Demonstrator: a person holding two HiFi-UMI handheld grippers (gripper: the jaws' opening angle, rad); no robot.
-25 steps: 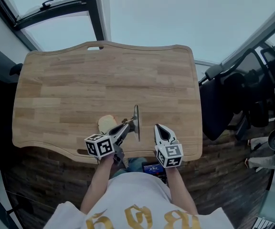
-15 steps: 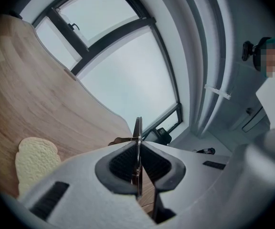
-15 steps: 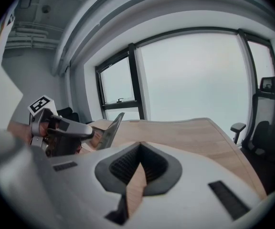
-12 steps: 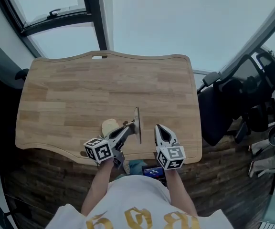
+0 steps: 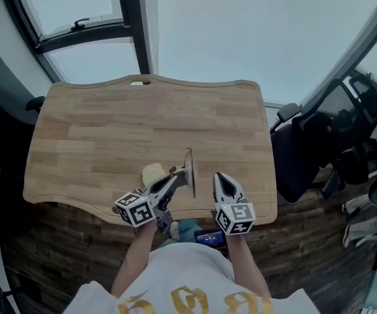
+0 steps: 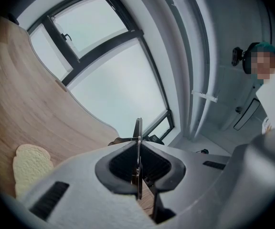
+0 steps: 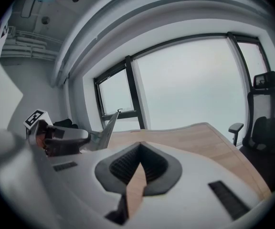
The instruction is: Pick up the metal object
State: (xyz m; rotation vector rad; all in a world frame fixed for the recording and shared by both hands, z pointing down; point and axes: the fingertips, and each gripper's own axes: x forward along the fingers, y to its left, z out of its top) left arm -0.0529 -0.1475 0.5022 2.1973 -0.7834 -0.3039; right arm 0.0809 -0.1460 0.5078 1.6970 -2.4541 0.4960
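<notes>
The metal object (image 5: pixel 188 165) is a thin flat blade, held edge-up above the front of the wooden table (image 5: pixel 110 129). My left gripper (image 5: pixel 178 171) is shut on its lower part. In the left gripper view the blade (image 6: pixel 137 147) stands edge-on between the pads. My right gripper (image 5: pixel 222 181) hangs just right of the blade, apart from it, its jaws together with nothing in them. In the right gripper view the left gripper (image 7: pixel 63 138) and the blade (image 7: pixel 108 126) show at the left.
A pale, bread-like slice (image 5: pixel 152 173) lies on the table beside the left gripper, also in the left gripper view (image 6: pixel 28 163). A black office chair (image 5: pixel 309 146) stands off the table's right edge. Windows (image 5: pixel 90 8) lie beyond the far edge.
Both grippers have risen a little above the table's front edge. The blade stays clamped in the left gripper and the slice stays on the table.
</notes>
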